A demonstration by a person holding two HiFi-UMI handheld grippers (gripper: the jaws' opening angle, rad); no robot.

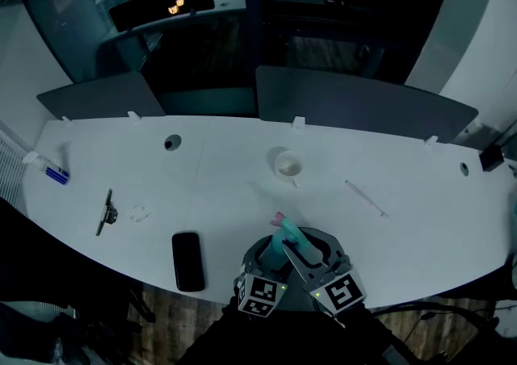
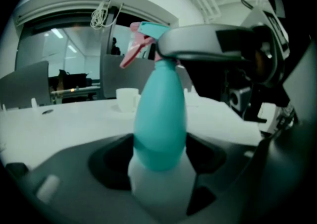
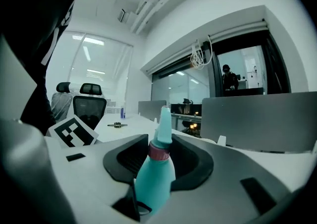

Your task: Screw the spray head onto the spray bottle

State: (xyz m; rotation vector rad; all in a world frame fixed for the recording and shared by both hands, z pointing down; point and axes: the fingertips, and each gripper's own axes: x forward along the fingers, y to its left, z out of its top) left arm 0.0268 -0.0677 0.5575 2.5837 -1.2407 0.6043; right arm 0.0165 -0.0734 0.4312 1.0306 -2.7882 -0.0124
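Low in the middle of the head view, over the worktop's [image 1: 242,169] near edge, the left hand-held gripper [image 2: 159,168] clamps the spray bottle [image 2: 159,119] by its body while the right hand-held gripper [image 3: 159,161] pinches the spray head [image 2: 148,32] at its pink collar [image 3: 159,151], so the screwing step seems under way and the next move calls for a steady turn of the head with the bottle held still.

- Head view, 6 o'clock: the spray bottle's [image 1: 284,241] lower body is hidden behind the left gripper [image 1: 271,257] and right gripper [image 1: 307,252].
- Left gripper view: the spray bottle's base blurs pale, and the right gripper covers the spray head's [image 2: 148,29] collar.
- Table [image 1: 388,161], 9 o'clock: a small dark tool [image 1: 106,211], too small to identify.
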